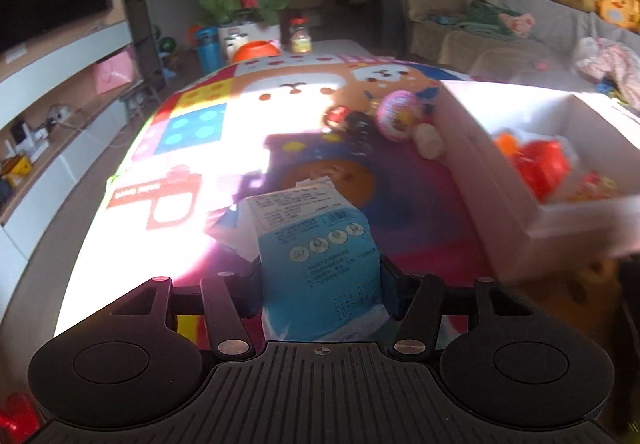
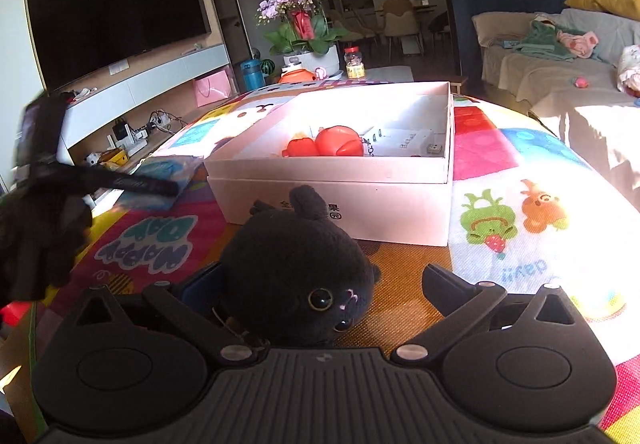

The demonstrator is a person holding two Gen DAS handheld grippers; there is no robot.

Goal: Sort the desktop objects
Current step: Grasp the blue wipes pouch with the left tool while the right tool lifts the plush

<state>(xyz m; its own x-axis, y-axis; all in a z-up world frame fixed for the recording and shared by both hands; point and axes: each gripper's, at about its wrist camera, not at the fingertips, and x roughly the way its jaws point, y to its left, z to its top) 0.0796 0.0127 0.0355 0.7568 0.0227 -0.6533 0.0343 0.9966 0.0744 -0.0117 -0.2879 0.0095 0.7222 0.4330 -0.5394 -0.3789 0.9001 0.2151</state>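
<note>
White cardboard makes the box (image 2: 328,200), which sits on the colourful cloth of the surface (image 2: 520,164). The box is open on top. Inside it lie a red toy (image 2: 324,142) and a small white gadget (image 2: 404,142).

The left gripper (image 1: 320,276) has its jaws shut tight on a blue and white tissue pack (image 1: 316,240). The pack's long side points straight ahead, away from the camera. Bare cloth lies ahead and to the left of it. The box wall stands near on the right.

The right gripper (image 2: 320,284) has its jaws spread wide around a black plush cat (image 2: 296,268). Only the left jaw is close to the cat. The cat sits just in front of the box, and its eyes look toward the camera.
</note>
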